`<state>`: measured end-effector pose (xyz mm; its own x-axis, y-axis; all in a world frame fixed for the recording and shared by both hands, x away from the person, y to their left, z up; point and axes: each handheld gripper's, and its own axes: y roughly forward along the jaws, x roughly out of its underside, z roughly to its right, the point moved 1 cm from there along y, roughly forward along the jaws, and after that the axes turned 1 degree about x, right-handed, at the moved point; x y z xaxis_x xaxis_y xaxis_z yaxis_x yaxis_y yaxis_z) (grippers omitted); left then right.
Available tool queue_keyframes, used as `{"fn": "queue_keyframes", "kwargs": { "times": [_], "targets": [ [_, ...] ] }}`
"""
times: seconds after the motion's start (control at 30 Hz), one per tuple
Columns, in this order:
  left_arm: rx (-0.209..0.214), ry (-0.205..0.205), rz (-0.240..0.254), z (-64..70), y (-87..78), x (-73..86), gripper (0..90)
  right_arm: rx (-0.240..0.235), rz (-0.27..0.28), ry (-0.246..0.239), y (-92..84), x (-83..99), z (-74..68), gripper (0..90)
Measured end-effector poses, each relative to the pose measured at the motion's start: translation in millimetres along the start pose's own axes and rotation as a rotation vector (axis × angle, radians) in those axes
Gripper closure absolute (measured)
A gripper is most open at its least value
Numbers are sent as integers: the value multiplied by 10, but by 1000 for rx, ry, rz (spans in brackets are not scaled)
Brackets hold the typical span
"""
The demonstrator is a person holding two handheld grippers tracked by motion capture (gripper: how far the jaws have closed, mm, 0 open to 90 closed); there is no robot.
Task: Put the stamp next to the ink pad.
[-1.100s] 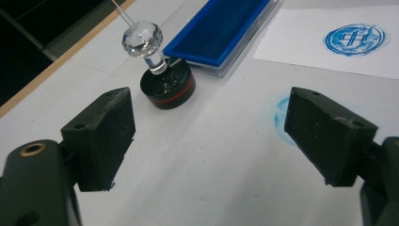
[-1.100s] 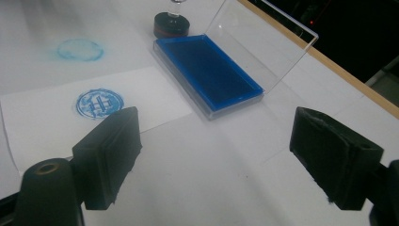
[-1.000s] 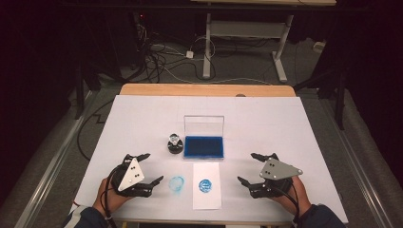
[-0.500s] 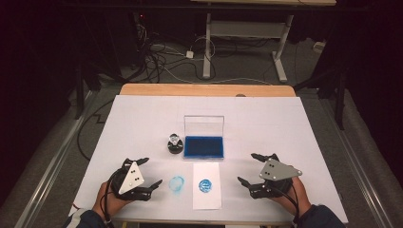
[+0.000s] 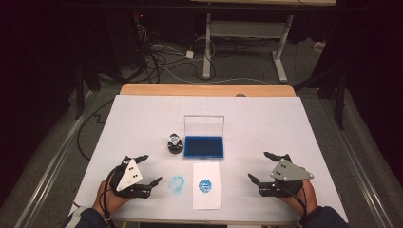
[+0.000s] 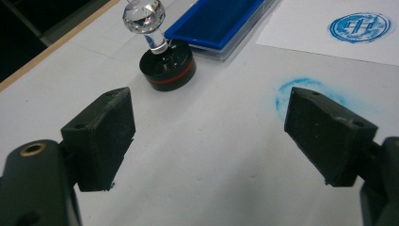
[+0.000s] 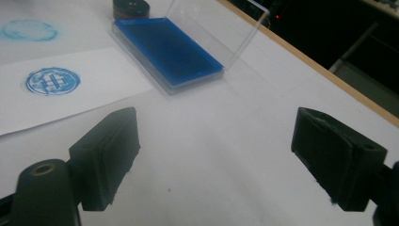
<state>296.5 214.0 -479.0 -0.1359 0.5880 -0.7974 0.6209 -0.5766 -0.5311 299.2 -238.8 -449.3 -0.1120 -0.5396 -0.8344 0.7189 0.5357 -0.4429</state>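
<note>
Since a second ago little has shifted: the left gripper (image 5: 146, 168) has slid a touch toward the table's near edge and sits slightly farther from the smudge (image 5: 177, 185), while the right gripper's (image 5: 266, 167) jaws have just been opening, with nothing between them. Both grippers rest low on the white table (image 5: 142, 118), the left at about 7 o'clock of the layout and the right at about 4 o'clock, well apart. Each has its jaws spread wide and holds nothing. The stamp (image 5: 175, 144), a black base with a clear faceted knob, stands upright just beside the ink pad (image 5: 204, 147), at its 9 o'clock; in the left gripper view it lies at about 11 o'clock ahead of the jaws, untouched. The pad's clear lid stands raised at its far side. The paper (image 5: 207, 186), at the pad's 6 o'clock, bears one blue round print (image 5: 205, 185); the smudge lies on the table at the paper's 9 o'clock.
</note>
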Motion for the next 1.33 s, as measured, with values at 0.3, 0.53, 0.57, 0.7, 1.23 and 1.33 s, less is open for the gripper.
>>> {"fn": "queue_keyframes", "kwargs": {
  "times": [0.3,0.53,0.57,0.7,1.23,1.33],
  "targets": [
    [3,9,3,3,27,-20,162,20,-21,4,-156,177,-7,154],
    [0,5,-1,12,10,-9,162,24,-9,1,-207,211,-27,154],
    [4,1,-4,17,10,-6,162,25,-9,0,-209,216,-28,154],
    [3,0,-6,15,7,-2,162,23,-5,0,-210,218,-28,154],
    [4,7,-13,2,15,-1,162,13,-11,-17,-188,206,-42,153],
    [6,8,-14,4,26,-9,162,10,-15,-17,-181,208,-42,151]
  ]
}}
